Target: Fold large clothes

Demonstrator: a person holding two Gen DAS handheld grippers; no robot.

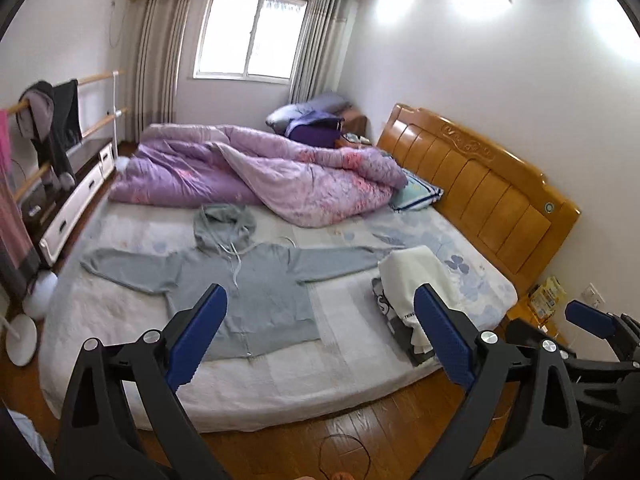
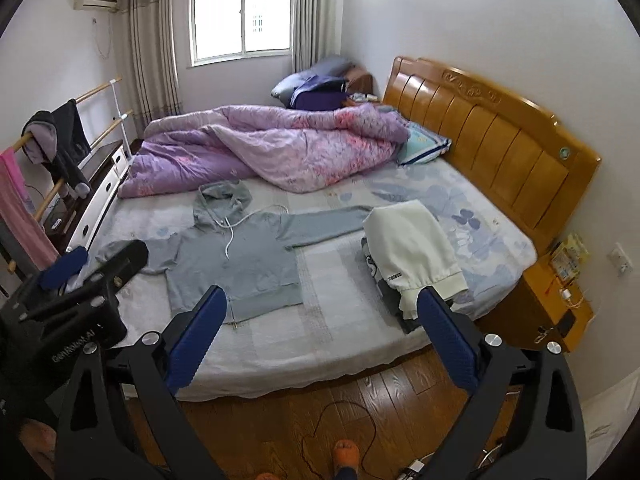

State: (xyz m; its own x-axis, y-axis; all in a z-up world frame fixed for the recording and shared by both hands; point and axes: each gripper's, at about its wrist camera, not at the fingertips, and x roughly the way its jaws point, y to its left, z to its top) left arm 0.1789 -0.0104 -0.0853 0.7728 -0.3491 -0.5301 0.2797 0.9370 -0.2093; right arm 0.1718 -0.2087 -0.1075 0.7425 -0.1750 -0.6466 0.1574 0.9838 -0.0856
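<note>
Hoodie (image 1: 248, 280) is the thing to look at, grey-blue w/ a zip down the front, laid flat and face up on the bed (image 1: 280, 384), roughly mid-mattress toward the foot-side half. Both sleeves are spread straight out to the sides, hood (image 1: 224, 222) pointing at the far edge, white drawstrings trailing over the chest, hem near the front edge of the bed. Left gripper (image 1: 320, 320) hangs in the air above the front edge, blue pads wide apart, nothing between them, not touching the fabric. Right gripper (image 2: 320, 324) same deal, jaws spread wide and holding nothing, also off the bed and apart from the hoodie. In the right wrist view the left one shows up at the left side, over the tip of the hoodie's left-hand sleeve, can't tell if it touches. Nearer the headboard (image 1: 480, 184), just beside the right-hand sleeve end, sits a stack of folded clothes (image 2: 408, 248) w/ a cream piece on top and darker stuff under it. Along the far edge there's a bunched-up purple duvet (image 1: 260, 168), plus a light blue pillow (image 2: 424, 144) tucked at the headboard corner. Wood floor in front, a thin black cable (image 2: 340, 432) lying on it.
</note>
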